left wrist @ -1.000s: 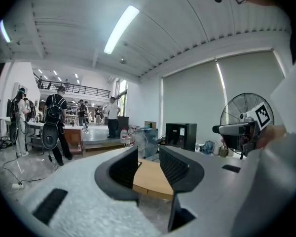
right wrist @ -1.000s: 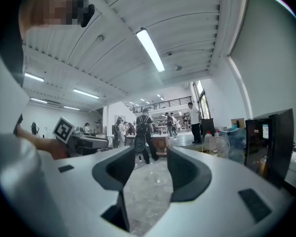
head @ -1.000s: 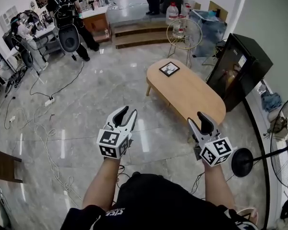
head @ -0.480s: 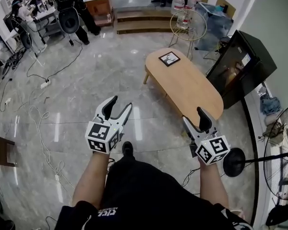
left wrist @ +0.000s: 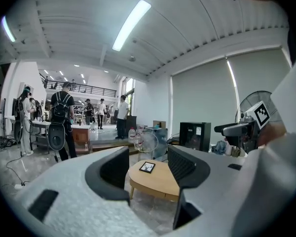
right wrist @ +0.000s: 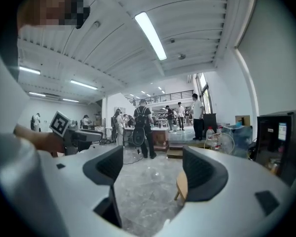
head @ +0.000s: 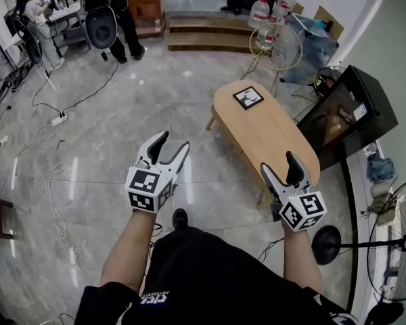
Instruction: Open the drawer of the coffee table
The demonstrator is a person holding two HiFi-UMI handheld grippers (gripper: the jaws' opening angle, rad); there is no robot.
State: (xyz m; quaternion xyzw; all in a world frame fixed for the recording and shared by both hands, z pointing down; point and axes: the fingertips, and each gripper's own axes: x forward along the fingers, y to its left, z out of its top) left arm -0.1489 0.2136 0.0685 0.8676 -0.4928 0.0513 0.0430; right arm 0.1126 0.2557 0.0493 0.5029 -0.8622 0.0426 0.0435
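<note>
Approach stage: left gripper [head: 174, 141] released, empty; right gripper [head: 278, 162] opening, nothing between. Counter [head: 271, 131] ahead of both, untouched. Next: closing in, finding the drawer front, unseen here.

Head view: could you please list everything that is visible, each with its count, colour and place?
coffee table: one, light wood, right of centre
framed picture: one, black frame, on the table's far end
cabinet: one, black, right of the table
wire side table: one, pale gold, beyond the table
standing fan: one, black, lower right
cables: several, white and black, floor at left
people: a few, dark clothes, far back
left hand-held gripper: one, white and black, jaws apart, empty
right hand-held gripper: one, white and black, jaws opening, empty
</note>
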